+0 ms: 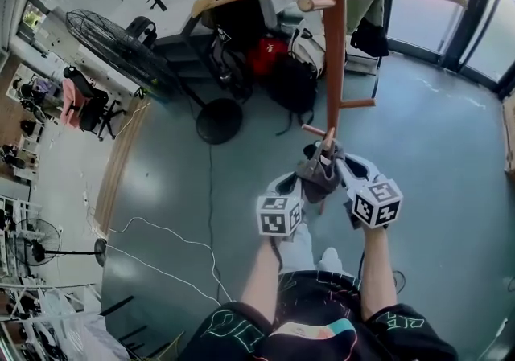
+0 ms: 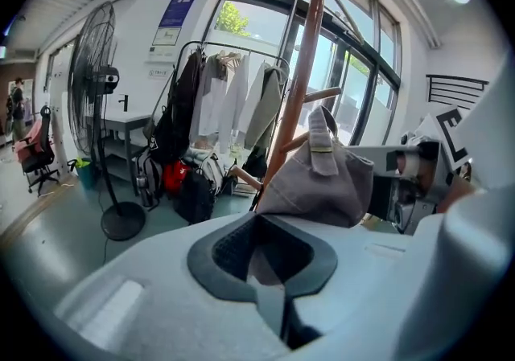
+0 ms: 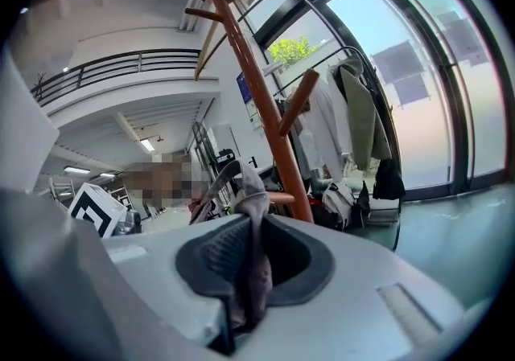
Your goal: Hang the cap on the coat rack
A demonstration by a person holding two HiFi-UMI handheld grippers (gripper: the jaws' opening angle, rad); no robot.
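Observation:
I hold a grey cap (image 1: 319,177) between both grippers, low beside the coat rack's reddish-brown pole (image 1: 331,46). My left gripper (image 1: 301,184) is shut on the cap's near edge. In the left gripper view the cap (image 2: 322,182) bulges just beyond the jaws of that gripper (image 2: 265,261), its back strap upright. My right gripper (image 1: 336,165) is shut on a fold of the cap (image 3: 251,215), which hangs down through its jaws (image 3: 248,275). A short lower peg (image 1: 315,132) sticks out just above the cap. The pole (image 3: 261,102) rises close behind it.
A floor fan (image 1: 121,44) with a round base (image 1: 219,121) stands to the left. A red bag (image 1: 265,55) and a black backpack (image 1: 294,82) lie behind the rack. Cables (image 1: 161,231) cross the floor. A clothes rail with hung garments (image 2: 233,102) stands by the glass wall.

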